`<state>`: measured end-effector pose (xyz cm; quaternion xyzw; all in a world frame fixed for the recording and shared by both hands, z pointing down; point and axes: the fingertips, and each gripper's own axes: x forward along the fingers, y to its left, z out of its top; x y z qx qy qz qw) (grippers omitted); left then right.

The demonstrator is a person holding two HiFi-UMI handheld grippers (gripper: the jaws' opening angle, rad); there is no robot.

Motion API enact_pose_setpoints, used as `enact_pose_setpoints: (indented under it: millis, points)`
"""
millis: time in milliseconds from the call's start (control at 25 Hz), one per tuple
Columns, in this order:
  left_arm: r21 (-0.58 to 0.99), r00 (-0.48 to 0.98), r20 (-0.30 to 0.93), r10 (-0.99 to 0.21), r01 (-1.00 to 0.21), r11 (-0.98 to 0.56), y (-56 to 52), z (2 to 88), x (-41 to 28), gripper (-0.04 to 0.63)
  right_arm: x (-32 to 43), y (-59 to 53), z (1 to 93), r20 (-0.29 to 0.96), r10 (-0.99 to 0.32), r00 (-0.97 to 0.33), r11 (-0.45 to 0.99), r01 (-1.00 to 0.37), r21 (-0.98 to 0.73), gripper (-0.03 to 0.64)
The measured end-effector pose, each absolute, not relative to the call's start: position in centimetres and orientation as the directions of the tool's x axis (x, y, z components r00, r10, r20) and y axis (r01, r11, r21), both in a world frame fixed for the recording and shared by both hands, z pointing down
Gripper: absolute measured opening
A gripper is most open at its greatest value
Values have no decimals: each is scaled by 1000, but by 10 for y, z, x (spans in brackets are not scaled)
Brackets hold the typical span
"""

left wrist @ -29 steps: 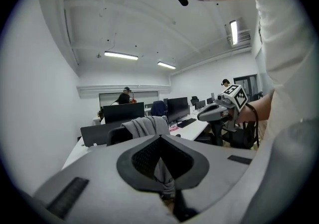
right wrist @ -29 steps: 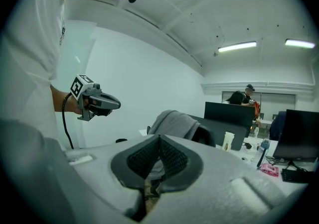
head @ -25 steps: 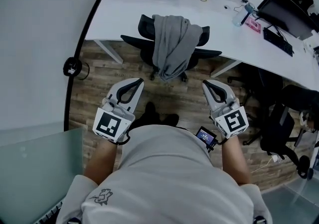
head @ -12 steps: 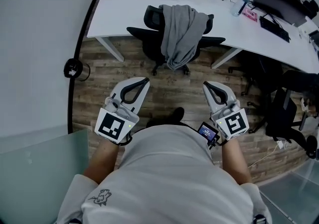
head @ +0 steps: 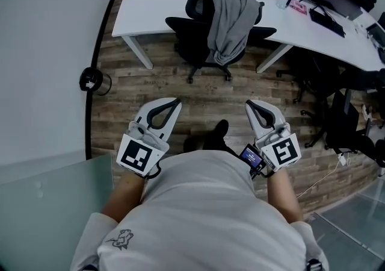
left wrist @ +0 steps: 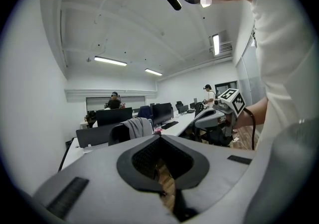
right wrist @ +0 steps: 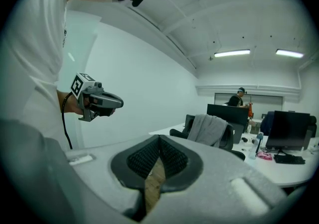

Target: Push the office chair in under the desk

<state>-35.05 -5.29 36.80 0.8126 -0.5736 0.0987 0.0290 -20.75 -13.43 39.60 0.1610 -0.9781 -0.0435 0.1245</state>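
Floor [head: 150,83]: wood-look planks, bare between me and the far white desk [head: 150,5].
Left gripper [head: 175,102]: jaws together, empty, held level near my body, since the chair is well out of reach.
Office chair [head: 201,29]: black, on castors, far, seemingly tucked at the desk edge; soft grey garment [head: 228,17] draped over its back.
Right gripper [head: 249,105]: jaws together, empty, mirroring the left.

I'm looking steeply down through the head camera from well back of the office chair [head: 219,29]. Both gripper cameras are sitting low and facing that chair nearly level, from well away. All three views are sharing it.
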Motion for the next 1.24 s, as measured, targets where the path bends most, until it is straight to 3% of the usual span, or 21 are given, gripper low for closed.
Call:
enact_pose_setpoints:
  millis: [520,1240]
  points:
    - [-50,350,161,-923,-931,-362,8,363,-351,-2,-213,-51,391,231,-340,-912,940,-321,113,3]
    - [-29,373,158,-914,-924,-382,8,372,-349,-2,-212,-47,399,253,-347,-903,937,-326,122,3]
